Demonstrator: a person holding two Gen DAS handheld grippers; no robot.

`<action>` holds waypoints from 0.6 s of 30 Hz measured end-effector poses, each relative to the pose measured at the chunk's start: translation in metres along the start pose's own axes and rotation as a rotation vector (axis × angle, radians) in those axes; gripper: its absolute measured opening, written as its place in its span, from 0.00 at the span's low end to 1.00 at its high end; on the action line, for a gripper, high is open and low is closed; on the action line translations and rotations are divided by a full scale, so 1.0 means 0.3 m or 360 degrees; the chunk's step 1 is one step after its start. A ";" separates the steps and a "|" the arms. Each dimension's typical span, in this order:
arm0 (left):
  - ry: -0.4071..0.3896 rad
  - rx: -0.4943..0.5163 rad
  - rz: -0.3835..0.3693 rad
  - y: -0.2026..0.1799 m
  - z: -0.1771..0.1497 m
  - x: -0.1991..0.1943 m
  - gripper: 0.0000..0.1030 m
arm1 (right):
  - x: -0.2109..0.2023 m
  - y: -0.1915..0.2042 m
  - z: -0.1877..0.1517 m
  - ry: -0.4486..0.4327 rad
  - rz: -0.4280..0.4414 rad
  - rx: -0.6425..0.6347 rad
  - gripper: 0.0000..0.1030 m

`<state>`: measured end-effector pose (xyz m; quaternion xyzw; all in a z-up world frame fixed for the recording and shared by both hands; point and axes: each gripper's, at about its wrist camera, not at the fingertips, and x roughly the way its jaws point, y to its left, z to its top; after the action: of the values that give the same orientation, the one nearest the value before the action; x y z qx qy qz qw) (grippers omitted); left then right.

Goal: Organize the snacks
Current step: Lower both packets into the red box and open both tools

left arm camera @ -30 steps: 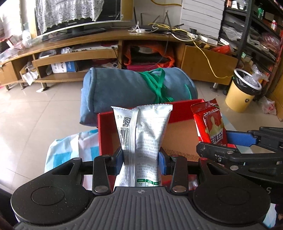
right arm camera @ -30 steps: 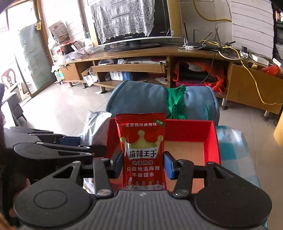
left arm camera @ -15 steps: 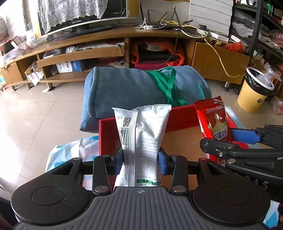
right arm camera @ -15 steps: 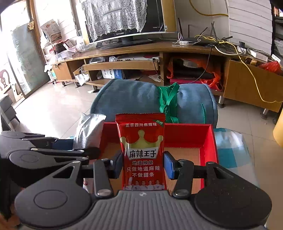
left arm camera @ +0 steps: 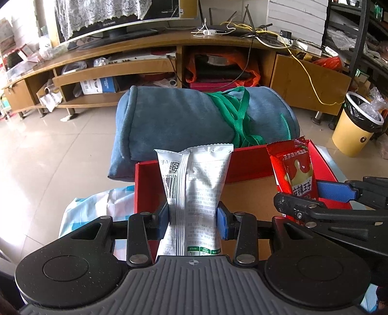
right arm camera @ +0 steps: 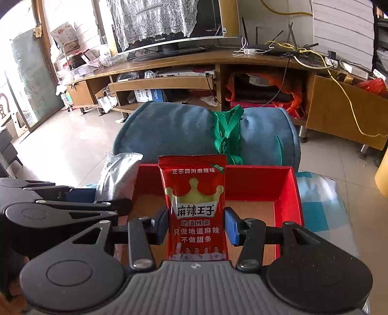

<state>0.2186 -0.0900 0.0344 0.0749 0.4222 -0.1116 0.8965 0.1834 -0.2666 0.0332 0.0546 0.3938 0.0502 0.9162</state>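
Above the red box (right arm camera: 288, 191), each claw pinching an upright packet: left claw (left arm camera: 192, 219) silver packet (left arm camera: 196, 184), right claw (right arm camera: 196, 226) red packet (right arm camera: 195, 208).

A rolled blue blanket (left arm camera: 194, 121) lies on the tiled floor (left arm camera: 60, 150), green straps (left arm camera: 236, 114) draped over it; behind stands a long wooden TV stand (right arm camera: 169, 72) bearing a lace-draped television (right arm camera: 167, 21); a yellow bin (left arm camera: 354, 128) stands at right.

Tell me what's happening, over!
Left gripper shut on silver foil snack packet. Right gripper shut on red crown-printed snack packet. Both above open red cardboard box. Nothing blocking.
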 end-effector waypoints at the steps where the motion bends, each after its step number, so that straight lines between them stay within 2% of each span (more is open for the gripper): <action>1: 0.0004 0.0001 0.0004 -0.002 0.001 0.005 0.46 | 0.007 -0.002 -0.001 0.0008 0.0000 0.0004 0.41; 18: 0.0152 0.0023 0.0062 -0.012 -0.019 0.111 0.47 | 0.142 -0.027 -0.036 0.0167 -0.0027 0.0019 0.41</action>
<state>0.2340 -0.0968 0.0049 0.0949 0.4622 -0.0936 0.8767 0.2052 -0.2681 -0.0059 0.0540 0.4420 0.0428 0.8944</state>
